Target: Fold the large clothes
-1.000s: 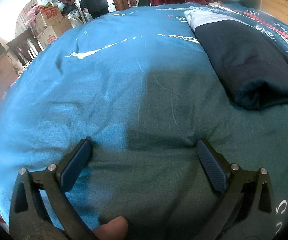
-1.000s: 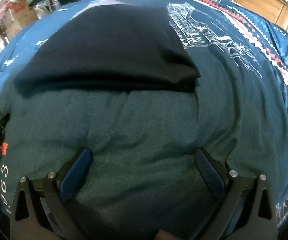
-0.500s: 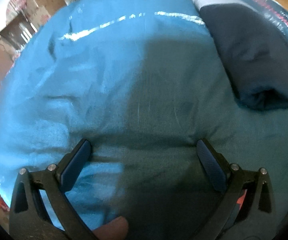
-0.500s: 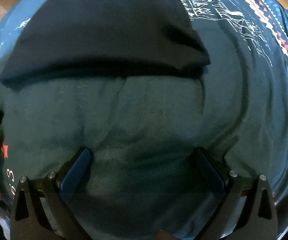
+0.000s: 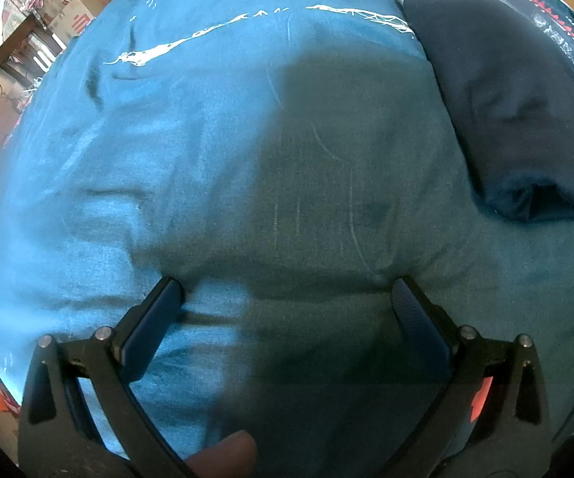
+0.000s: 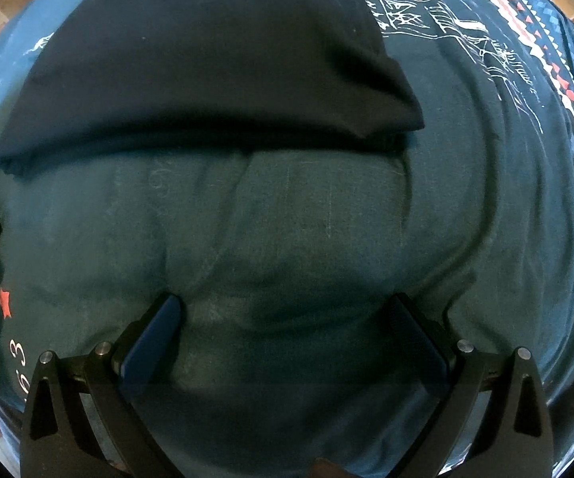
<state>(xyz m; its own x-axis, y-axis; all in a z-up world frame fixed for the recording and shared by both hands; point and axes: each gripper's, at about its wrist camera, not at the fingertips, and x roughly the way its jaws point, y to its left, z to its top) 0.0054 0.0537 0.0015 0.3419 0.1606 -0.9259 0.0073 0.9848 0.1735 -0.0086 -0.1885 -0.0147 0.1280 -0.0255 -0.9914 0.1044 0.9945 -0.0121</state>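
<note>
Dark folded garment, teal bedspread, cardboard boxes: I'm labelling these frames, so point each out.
Dark folded garment (image 6: 207, 71): right wrist view, middle of its top face.
Teal bedspread (image 5: 191, 151): left wrist view, sunlit bare area.
Cardboard boxes (image 5: 73, 8): left wrist view, front side of stack.

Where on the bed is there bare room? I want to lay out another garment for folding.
Left of the folded dark garment, the teal bedcover lies bare out to the cardboard boxes; a bare strip runs between it and the open right gripper. The garment's own side is taken.
</note>
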